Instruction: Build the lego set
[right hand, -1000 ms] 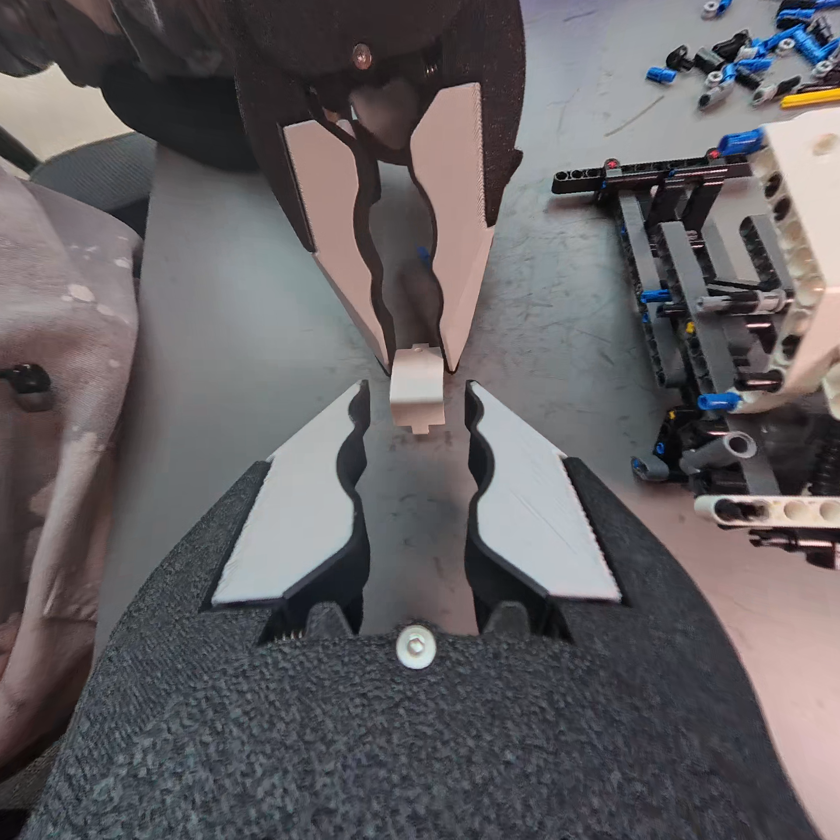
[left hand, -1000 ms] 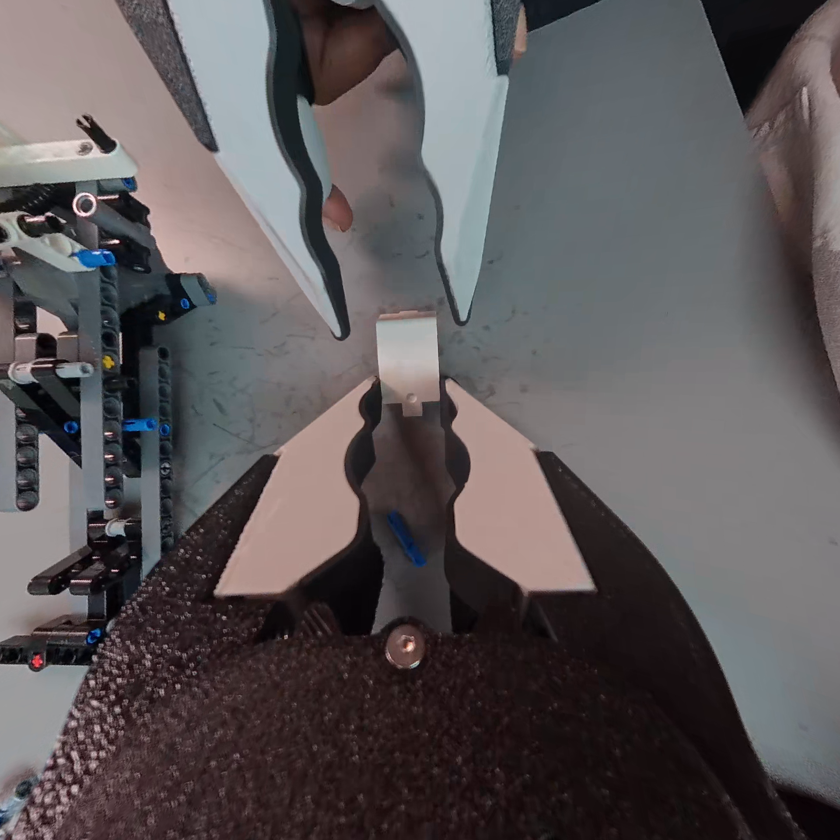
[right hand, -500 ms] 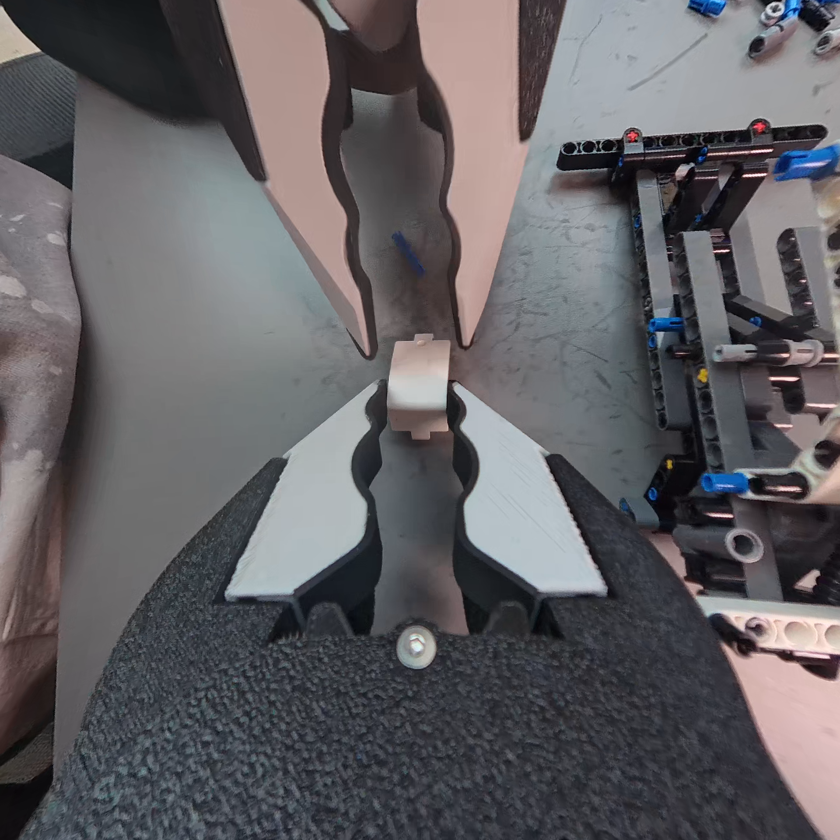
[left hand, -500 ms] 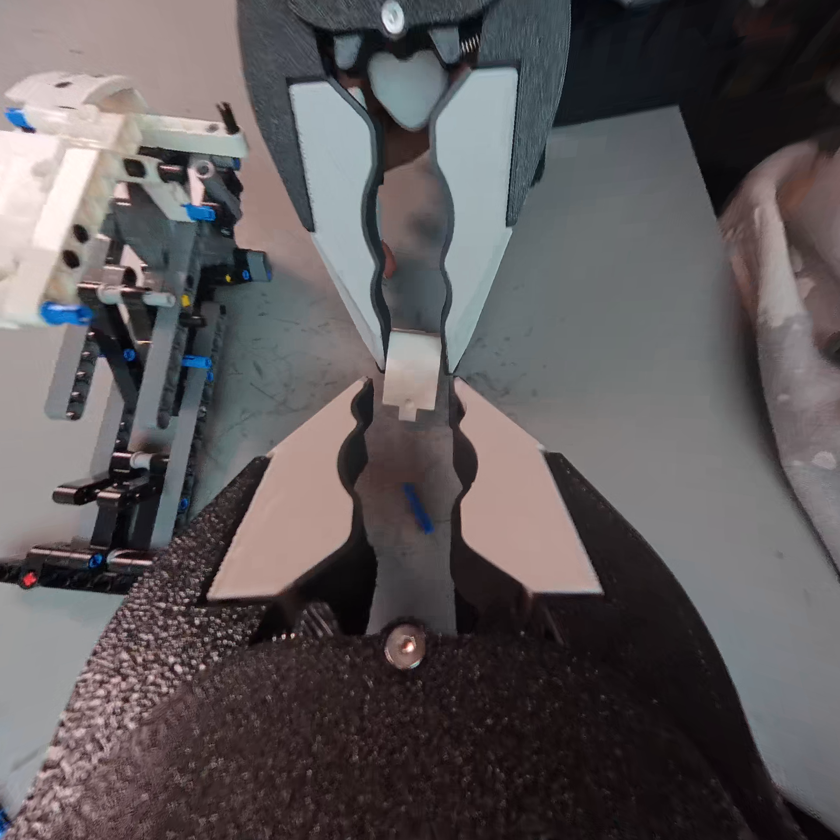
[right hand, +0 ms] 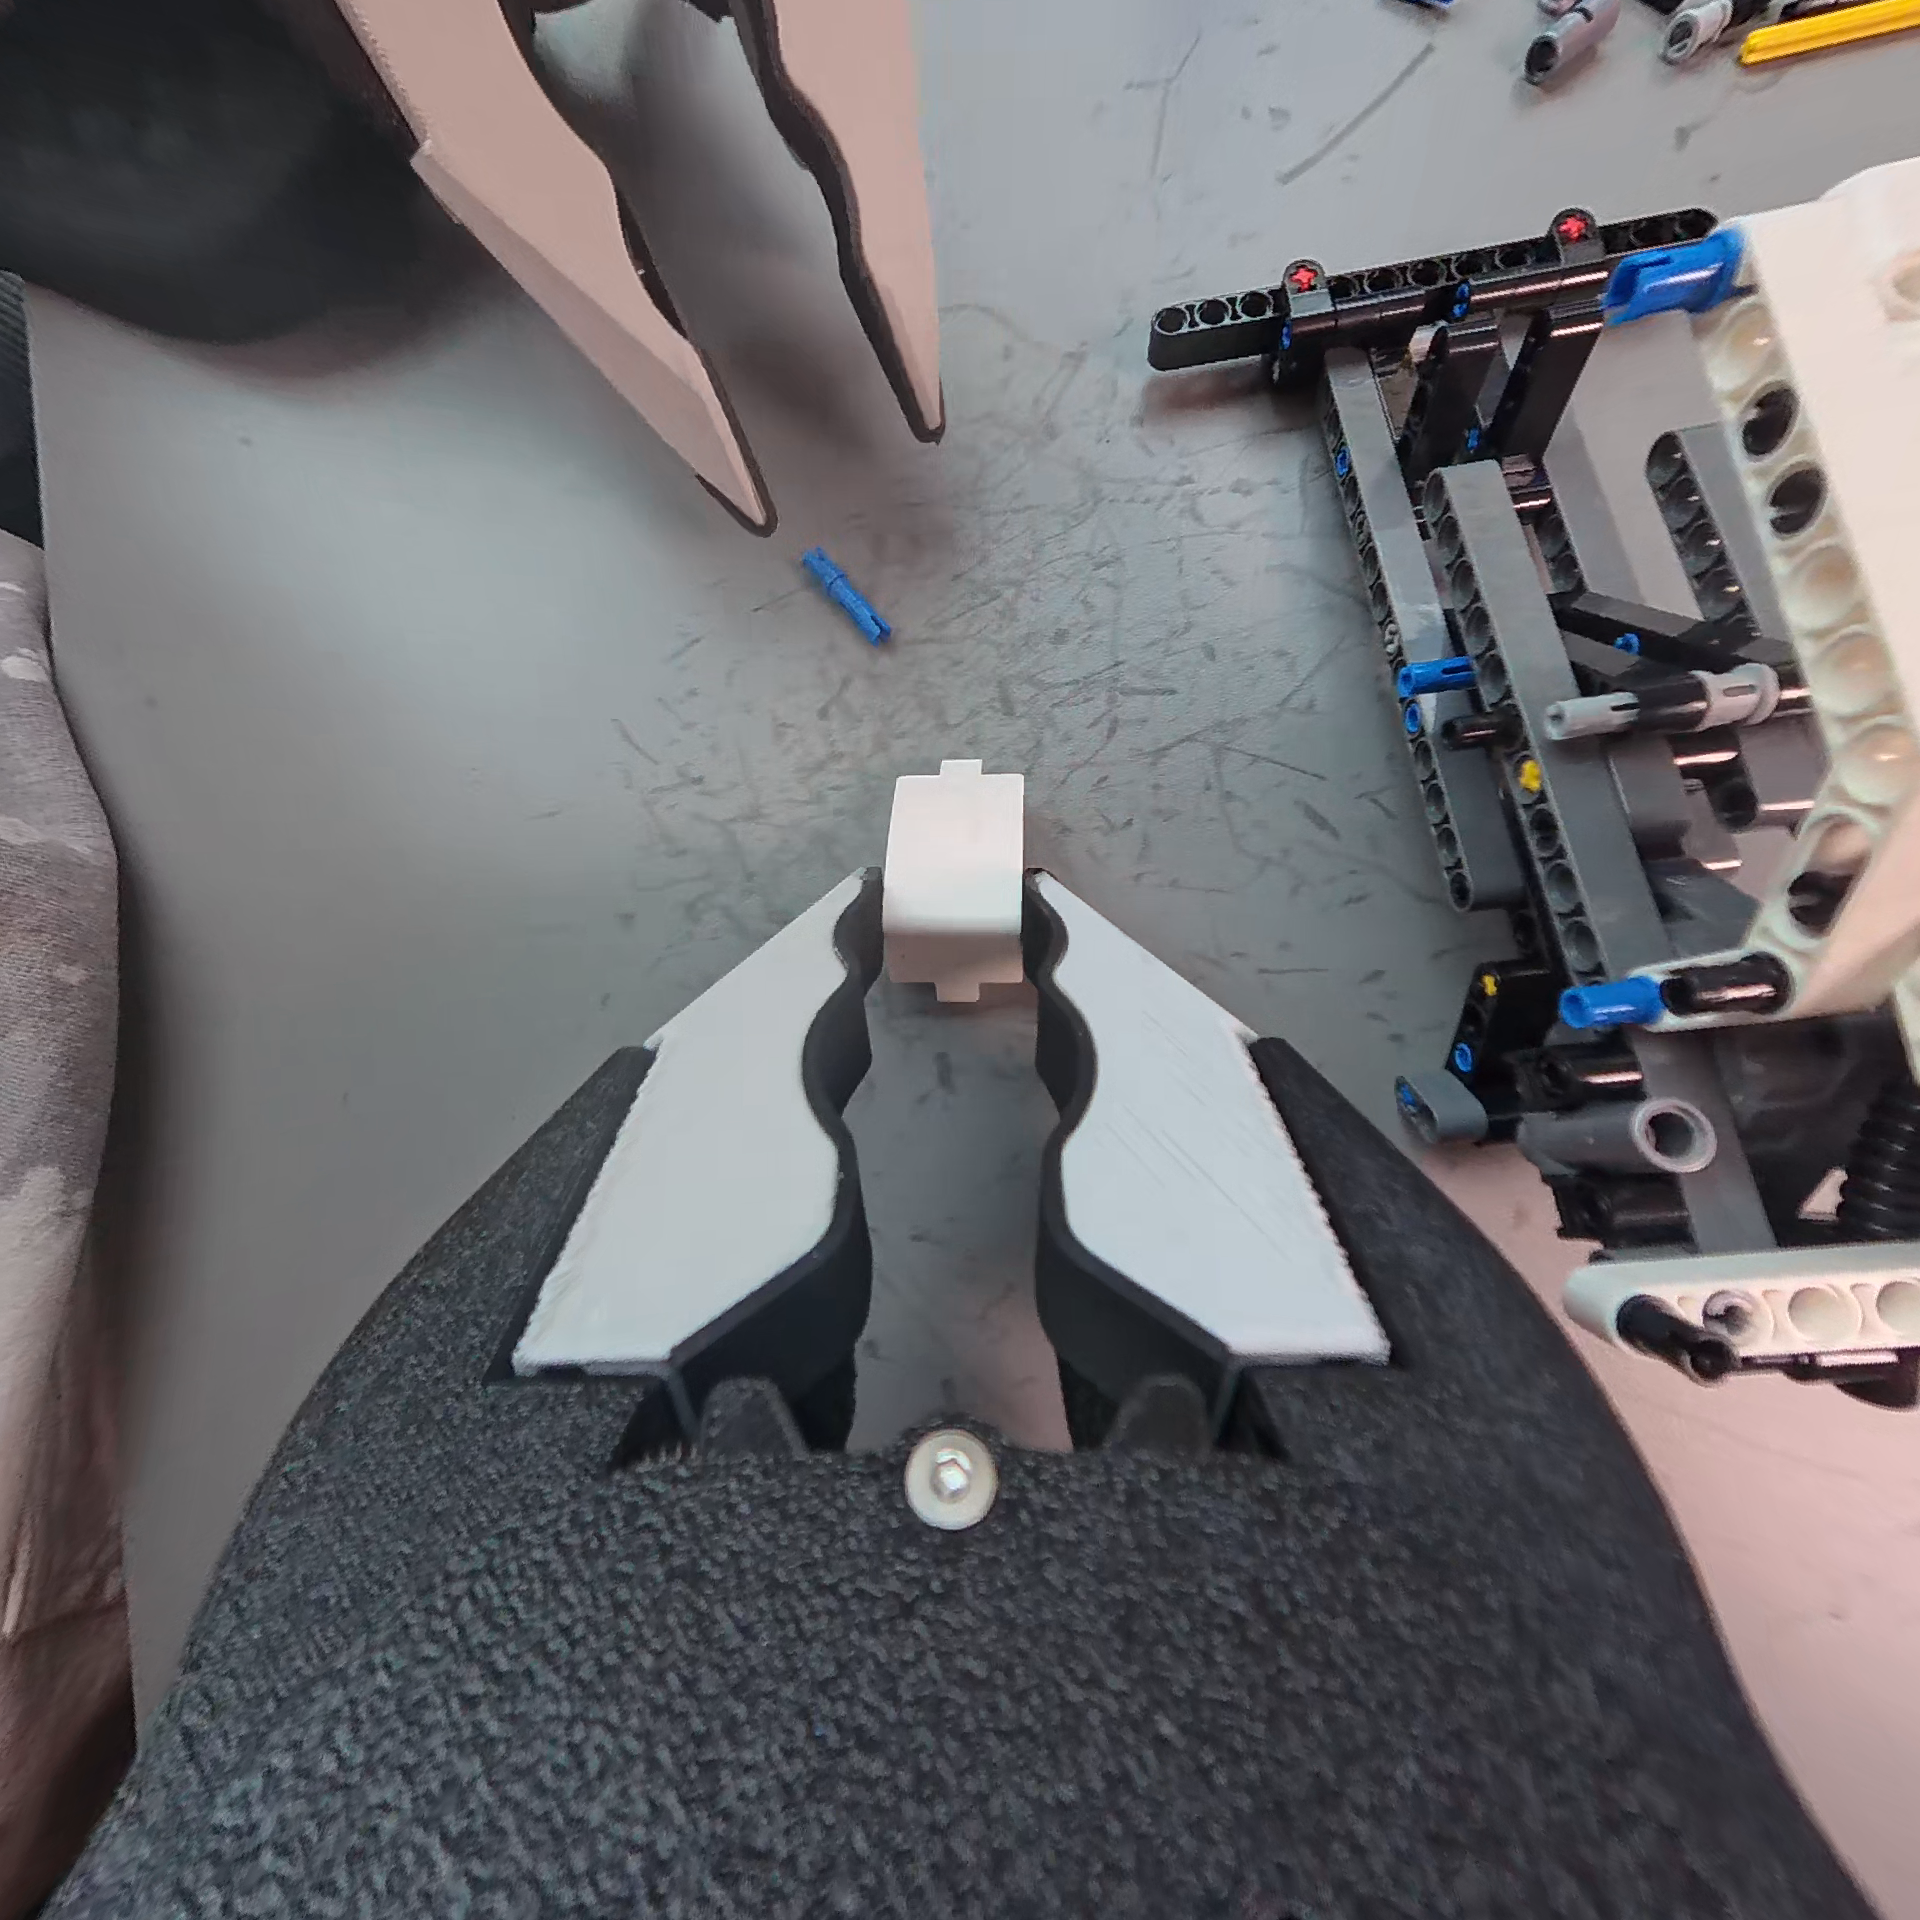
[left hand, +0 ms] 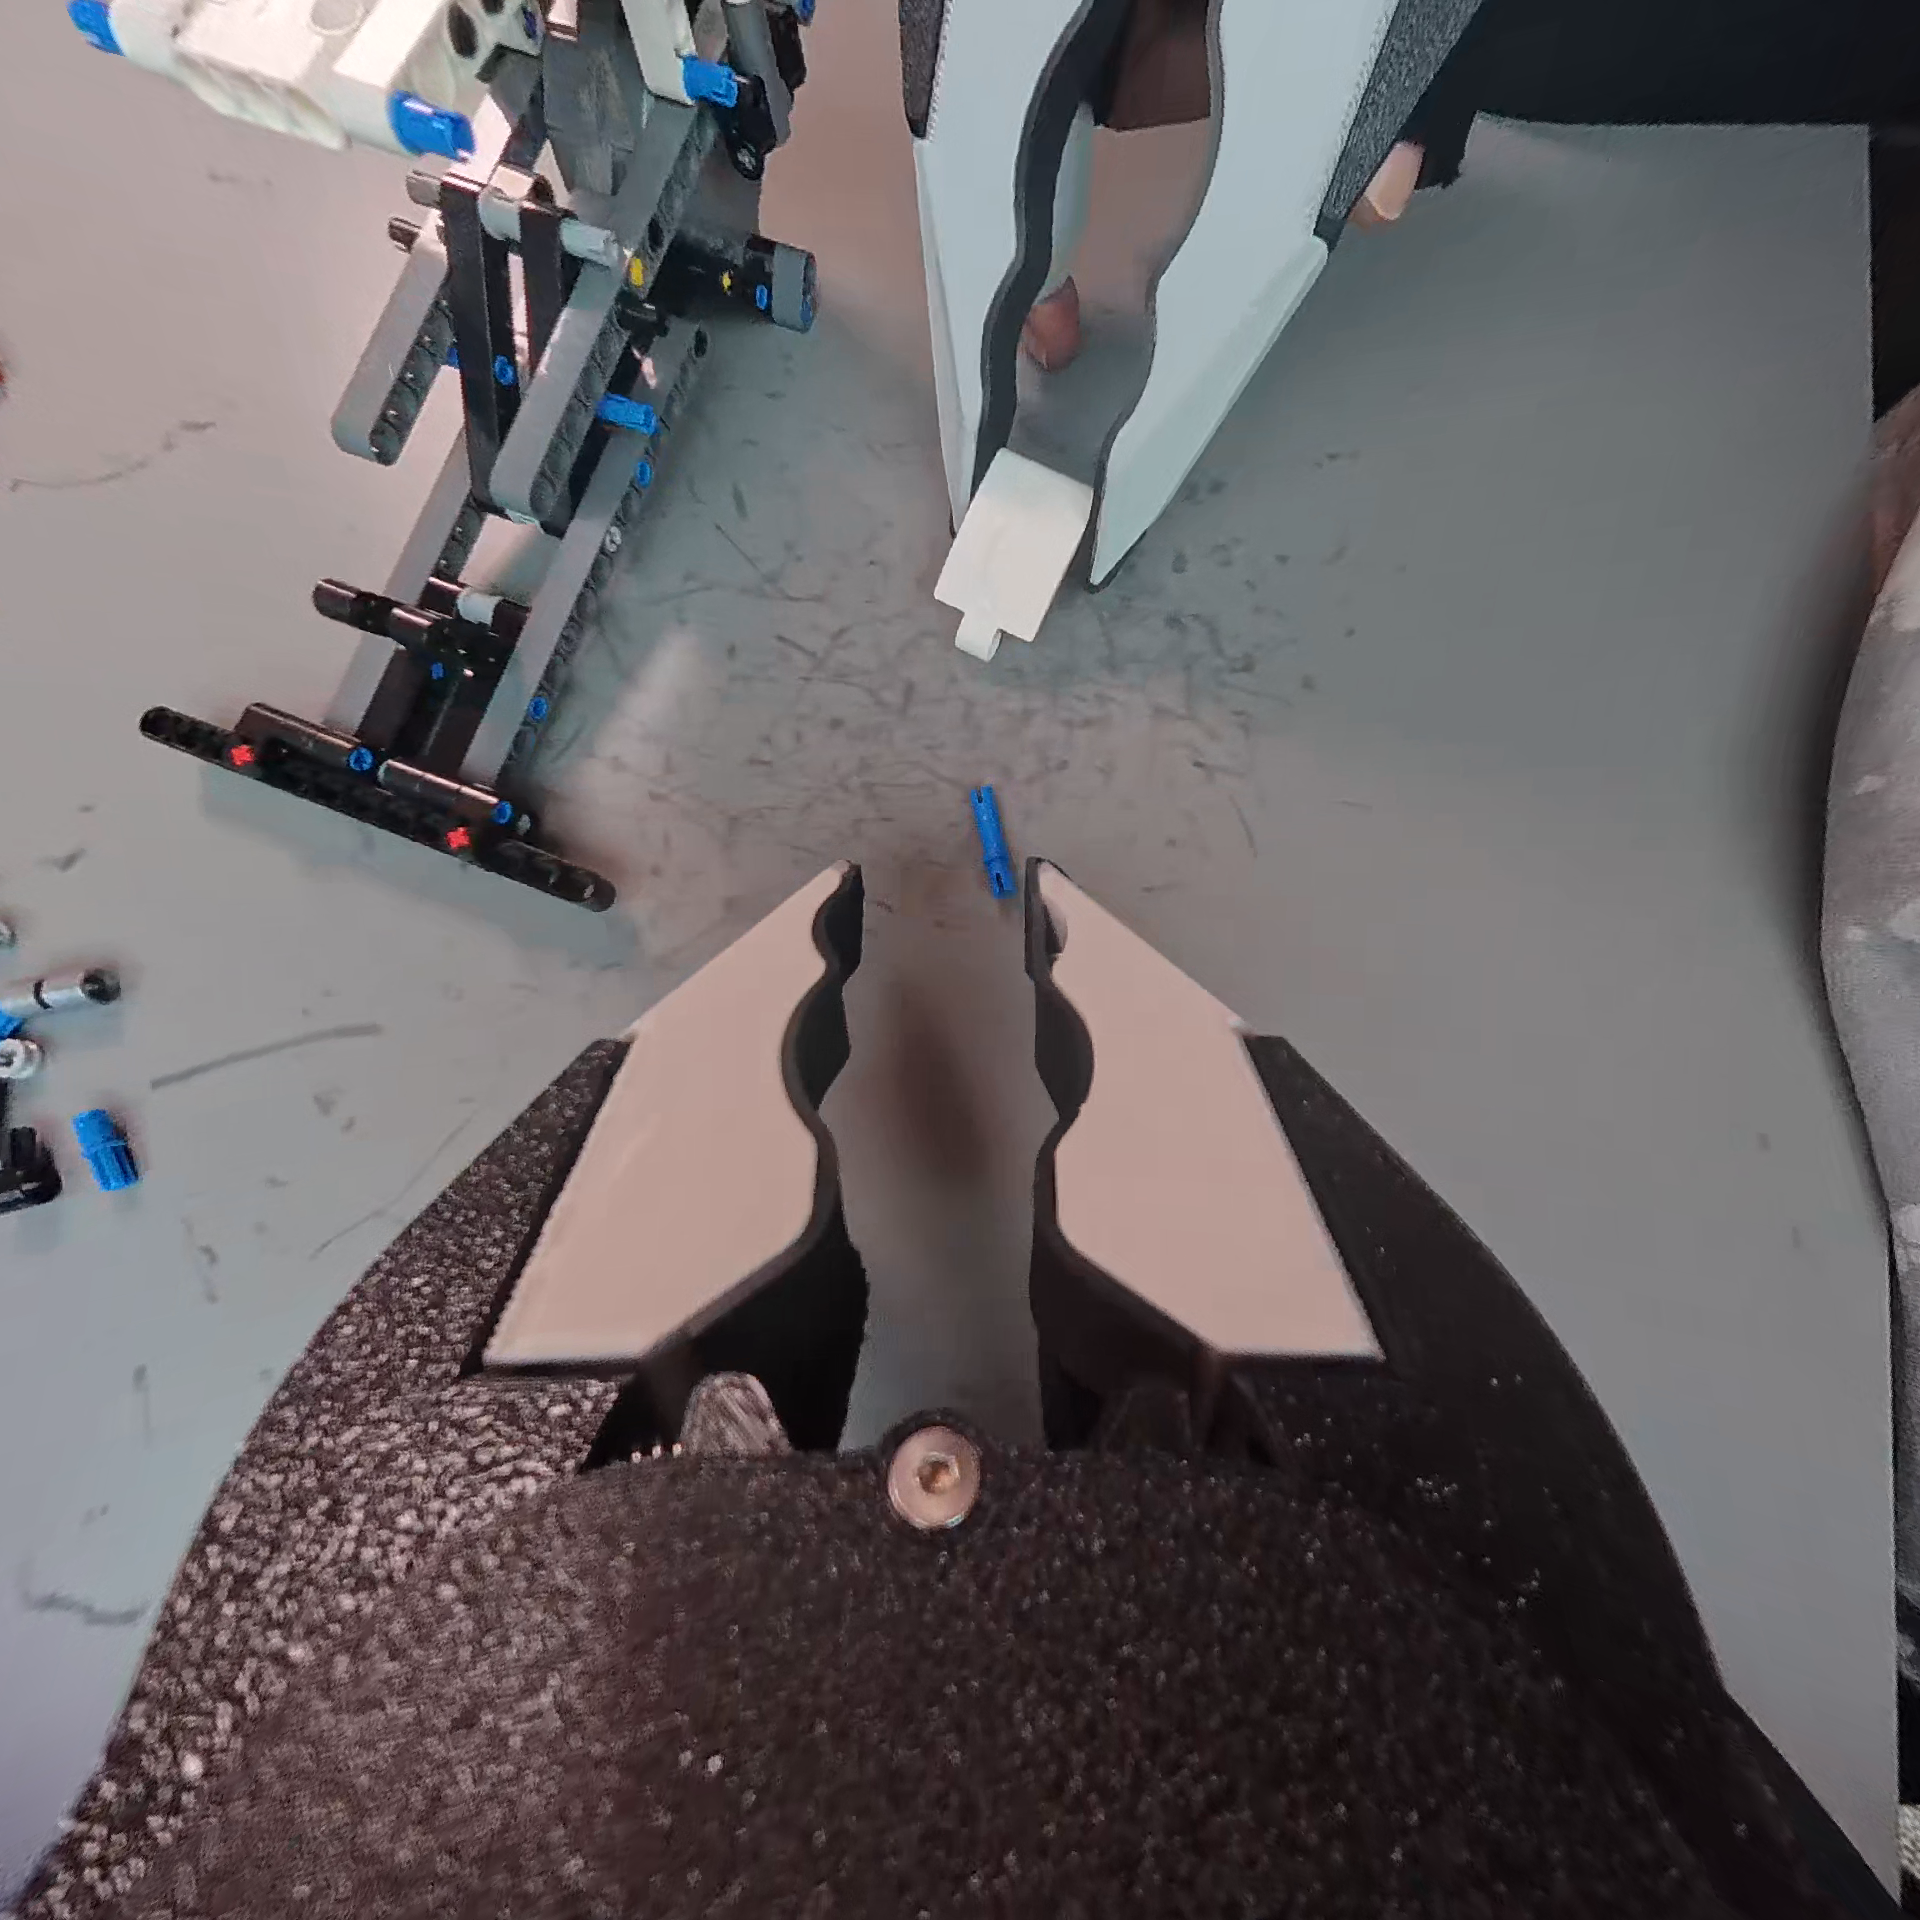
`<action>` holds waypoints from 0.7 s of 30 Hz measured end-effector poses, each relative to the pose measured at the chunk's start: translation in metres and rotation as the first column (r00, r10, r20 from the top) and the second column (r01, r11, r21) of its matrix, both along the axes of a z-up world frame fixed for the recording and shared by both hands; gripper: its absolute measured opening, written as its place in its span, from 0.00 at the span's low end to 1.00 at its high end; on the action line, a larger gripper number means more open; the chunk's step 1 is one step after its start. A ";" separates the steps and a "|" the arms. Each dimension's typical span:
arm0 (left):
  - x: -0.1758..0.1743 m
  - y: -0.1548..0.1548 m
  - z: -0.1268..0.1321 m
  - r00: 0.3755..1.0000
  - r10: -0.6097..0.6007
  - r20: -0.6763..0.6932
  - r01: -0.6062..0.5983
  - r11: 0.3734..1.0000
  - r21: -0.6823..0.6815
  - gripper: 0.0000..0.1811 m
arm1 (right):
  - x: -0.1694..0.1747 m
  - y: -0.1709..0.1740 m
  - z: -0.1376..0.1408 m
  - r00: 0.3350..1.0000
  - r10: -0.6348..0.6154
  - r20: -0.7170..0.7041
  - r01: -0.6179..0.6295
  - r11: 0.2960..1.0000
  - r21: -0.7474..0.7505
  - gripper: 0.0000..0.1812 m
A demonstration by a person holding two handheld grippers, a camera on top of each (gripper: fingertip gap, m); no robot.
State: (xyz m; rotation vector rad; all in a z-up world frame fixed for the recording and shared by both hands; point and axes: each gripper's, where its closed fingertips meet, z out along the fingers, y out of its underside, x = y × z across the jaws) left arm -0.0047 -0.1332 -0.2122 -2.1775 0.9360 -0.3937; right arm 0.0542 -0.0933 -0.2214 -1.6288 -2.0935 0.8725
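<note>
White piece point(right hand: 954, 894) pinched in right claw point(right hand: 951, 883); left claw point(left hand: 943, 878) parted, empty

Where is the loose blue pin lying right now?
The blue pin lies on the grey table just ahead of the open left tool, near its right fingertip, apart from the right tool holding the white piece.

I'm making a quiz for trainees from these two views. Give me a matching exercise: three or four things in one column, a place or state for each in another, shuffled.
1. white curved piece
2. blue pin
3. left claw
4. partly built Lego frame

a. open, holding nothing
b. lying loose on the table
c. clamped in the right claw
d. standing off to the side, untouched

Pairs: 1-c, 2-b, 3-a, 4-d
</note>
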 end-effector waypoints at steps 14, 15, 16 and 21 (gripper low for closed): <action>0.006 -0.006 -0.014 0.995 -0.042 -0.094 0.034 0.996 -0.086 0.15 | 0.001 0.002 -0.001 1.000 -0.023 0.001 0.023 1.000 0.022 0.17; 0.008 -0.006 -0.014 0.994 -0.045 -0.097 0.037 0.996 -0.081 0.13 | 0.000 0.002 -0.001 1.000 -0.026 -0.002 0.026 0.999 0.025 0.16; 0.008 -0.006 -0.014 0.994 -0.046 -0.103 0.037 0.996 -0.082 0.12 | -0.001 0.003 -0.001 0.999 -0.032 -0.007 0.032 0.999 0.028 0.15; 0.012 -0.004 -0.015 0.992 -0.035 -0.118 0.024 0.995 -0.092 0.03 | -0.006 0.003 0.001 0.998 -0.049 -0.036 0.050 0.998 0.029 0.14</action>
